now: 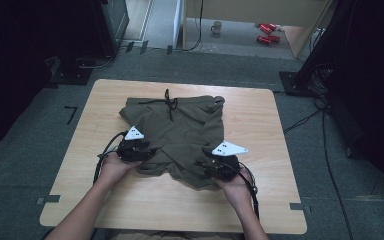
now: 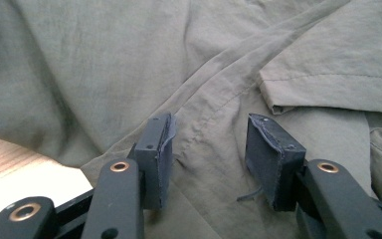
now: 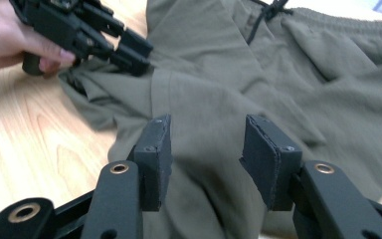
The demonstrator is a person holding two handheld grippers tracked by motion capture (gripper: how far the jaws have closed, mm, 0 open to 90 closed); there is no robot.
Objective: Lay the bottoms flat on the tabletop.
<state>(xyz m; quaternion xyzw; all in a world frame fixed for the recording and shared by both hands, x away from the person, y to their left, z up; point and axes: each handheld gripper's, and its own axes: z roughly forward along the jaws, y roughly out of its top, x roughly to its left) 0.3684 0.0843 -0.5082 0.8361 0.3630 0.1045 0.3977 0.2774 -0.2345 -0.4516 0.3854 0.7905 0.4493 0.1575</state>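
Both sets of fingers stand half open and hold nothing, the left gripper (image 1: 139, 148) and right gripper (image 1: 214, 169) poised over the shorts' (image 1: 180, 131) near hems on the worktop (image 1: 260, 115), apparently between folds, so the next move needs a fresh pinch of cloth.

On the wooden table (image 1: 260, 115) lay one pair of olive shorts (image 1: 180, 135), with one dark drawstring (image 1: 169, 102) knotted at its far waistband. Two hand-held grippers rested at the near edge of the cloth: the left gripper (image 1: 147, 152) and the right gripper (image 1: 205, 167), each topped by one grey three-cornered plate, two plates in all. On the far floor stood one mug (image 1: 216, 27) and, to its right, three red cans (image 1: 267, 33).
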